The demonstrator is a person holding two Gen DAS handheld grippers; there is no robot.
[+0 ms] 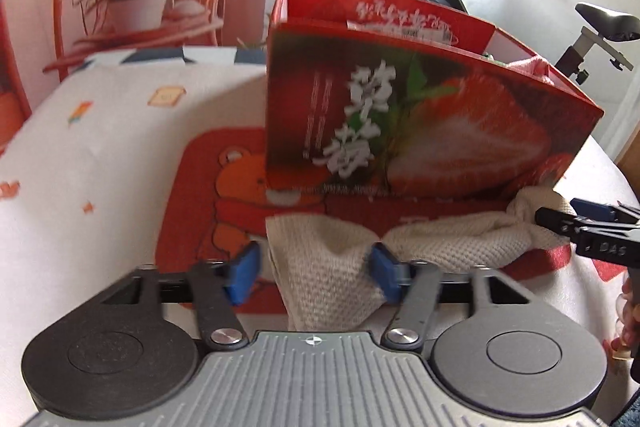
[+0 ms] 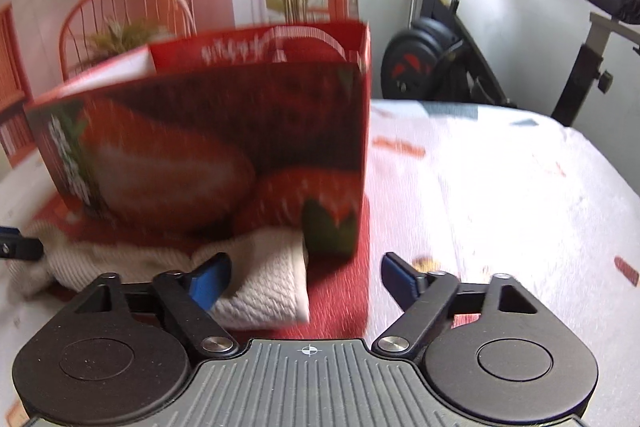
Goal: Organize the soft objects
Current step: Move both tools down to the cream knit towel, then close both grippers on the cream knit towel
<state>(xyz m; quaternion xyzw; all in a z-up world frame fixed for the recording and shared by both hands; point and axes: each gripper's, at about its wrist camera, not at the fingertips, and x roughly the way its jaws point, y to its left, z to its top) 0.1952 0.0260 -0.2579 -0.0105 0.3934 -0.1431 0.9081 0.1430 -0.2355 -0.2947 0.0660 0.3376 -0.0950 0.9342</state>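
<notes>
A cream knitted cloth (image 1: 332, 267) lies stretched on the red mat (image 1: 188, 211) just in front of the strawberry box (image 1: 400, 115), one end between the half-closed left tongs (image 1: 316, 271), the other inside the wider right tongs (image 2: 300, 279). Neither pair's blue pads look clamped yet. A clean lift likely calls for both pairs to bite deep into the fabric, close together, then raise it evenly over the box's rim.

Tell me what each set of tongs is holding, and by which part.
Left tongs straddle one end of the cream knitted cloth; whether they pinch it cannot be told. Right tongs stand open over its other end.
</notes>
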